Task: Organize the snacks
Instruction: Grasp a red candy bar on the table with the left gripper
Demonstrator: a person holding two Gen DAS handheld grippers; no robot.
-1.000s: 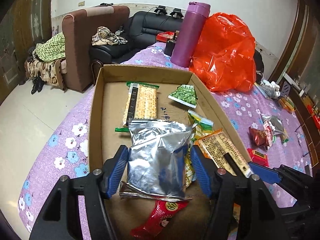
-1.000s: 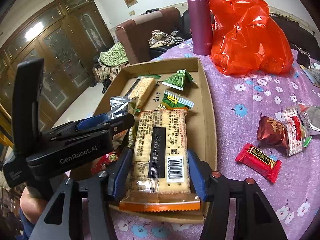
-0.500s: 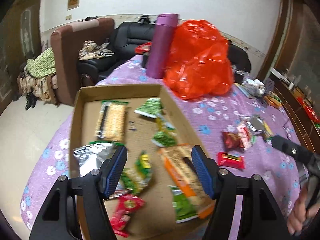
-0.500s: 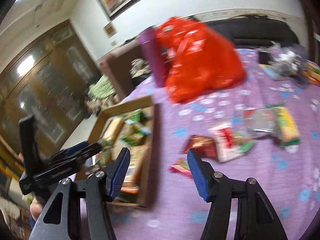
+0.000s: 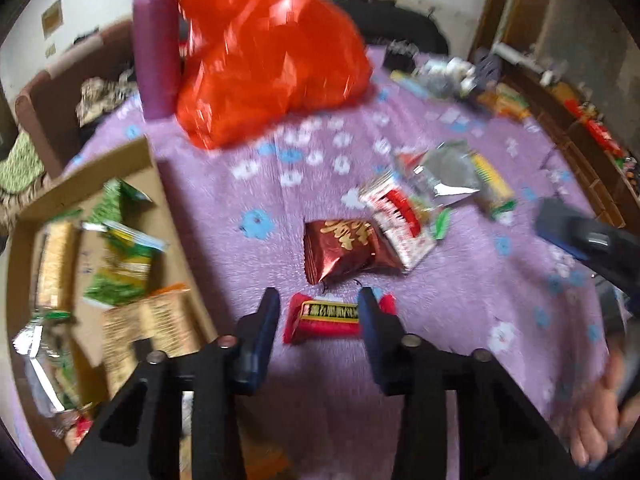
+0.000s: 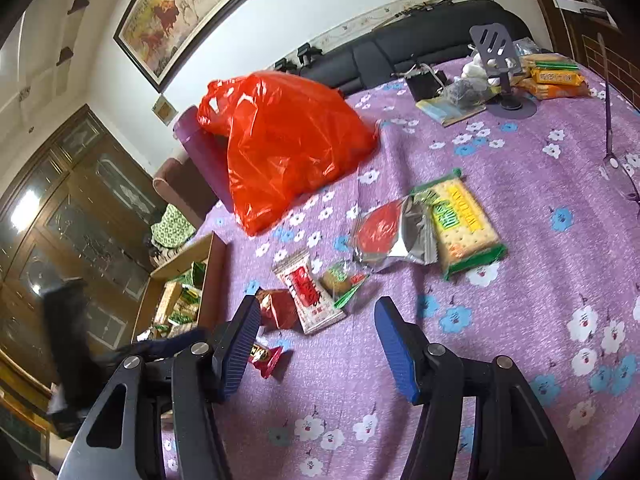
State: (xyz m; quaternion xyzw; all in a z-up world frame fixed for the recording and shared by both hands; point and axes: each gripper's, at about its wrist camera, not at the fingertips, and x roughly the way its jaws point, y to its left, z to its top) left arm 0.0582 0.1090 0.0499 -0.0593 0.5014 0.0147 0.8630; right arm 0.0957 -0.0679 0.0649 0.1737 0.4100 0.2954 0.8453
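Two grippers | left gripper [image 5: 316, 312]: jaws just narrowing, straddling small red bar [image 5: 328, 317], unpinched, long axis crosswise | cardboard box [image 5: 168, 216] left | right gripper [image 6: 316, 344]: wide, empty, farther right.

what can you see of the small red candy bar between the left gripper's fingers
The small red candy bar is a glossy red wrapper with a yellow-edged label band of dark characters and crimped ends. It lies flat on the purple flowered cloth, just below the dark red foil packet. The left gripper, jaws just closing, straddles it; contact is unclear through blur.
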